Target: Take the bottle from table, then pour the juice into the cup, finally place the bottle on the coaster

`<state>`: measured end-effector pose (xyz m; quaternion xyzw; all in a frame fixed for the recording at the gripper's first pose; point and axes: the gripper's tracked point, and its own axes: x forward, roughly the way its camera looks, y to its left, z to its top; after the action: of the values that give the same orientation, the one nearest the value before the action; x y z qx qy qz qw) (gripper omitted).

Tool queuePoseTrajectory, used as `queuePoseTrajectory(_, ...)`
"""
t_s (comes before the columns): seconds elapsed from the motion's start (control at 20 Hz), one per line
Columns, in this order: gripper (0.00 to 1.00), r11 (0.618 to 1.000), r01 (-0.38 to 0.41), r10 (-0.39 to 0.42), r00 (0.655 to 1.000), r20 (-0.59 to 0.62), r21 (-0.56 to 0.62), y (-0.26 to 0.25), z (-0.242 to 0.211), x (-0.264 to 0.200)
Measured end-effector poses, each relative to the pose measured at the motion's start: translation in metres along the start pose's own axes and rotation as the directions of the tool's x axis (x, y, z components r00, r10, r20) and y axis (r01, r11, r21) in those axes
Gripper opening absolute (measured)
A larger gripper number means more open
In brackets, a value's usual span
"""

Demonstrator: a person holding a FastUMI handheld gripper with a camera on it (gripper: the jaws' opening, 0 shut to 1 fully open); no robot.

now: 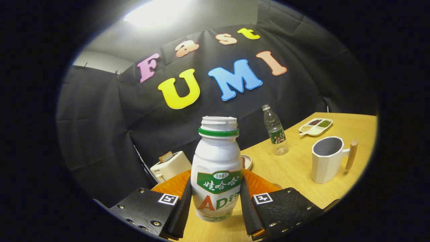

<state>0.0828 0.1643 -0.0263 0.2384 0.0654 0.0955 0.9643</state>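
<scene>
White bottle clamped upright in the tongs, cap off, its base apparently just clear of the bench
Both fingers press its label from either side, so I judge the take done and the pour next: that calls for carrying the bottle across to the cup, which stands well apart on the handle side of the scene, then tipping the open neck over its rim without knocking it; the cup looks empty. Just behind the bottle lies an orange coaster, the likely final resting place, and beyond that a small dish and a toaster with bread in its slot. Farther off on the pale wood bench stand a clear water bottle and a divided tray of grains. Black cloth walls close the booth, with a bright light overhead
</scene>
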Motion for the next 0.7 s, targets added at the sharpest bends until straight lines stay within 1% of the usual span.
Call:
queuePoseTrajectory(0.25,0.66,0.999,0.017,-0.017,1.000,0.008,0.038,-0.011,0.004,0.008)
queuePoseTrajectory(0.5,0.66,0.995,0.031,-0.029,0.999,-0.022,0.091,-0.025,-0.001,0.018)
queuePoseTrajectory(0.7,0.66,0.981,0.063,-0.060,0.998,-0.020,0.184,-0.043,-0.001,0.025)
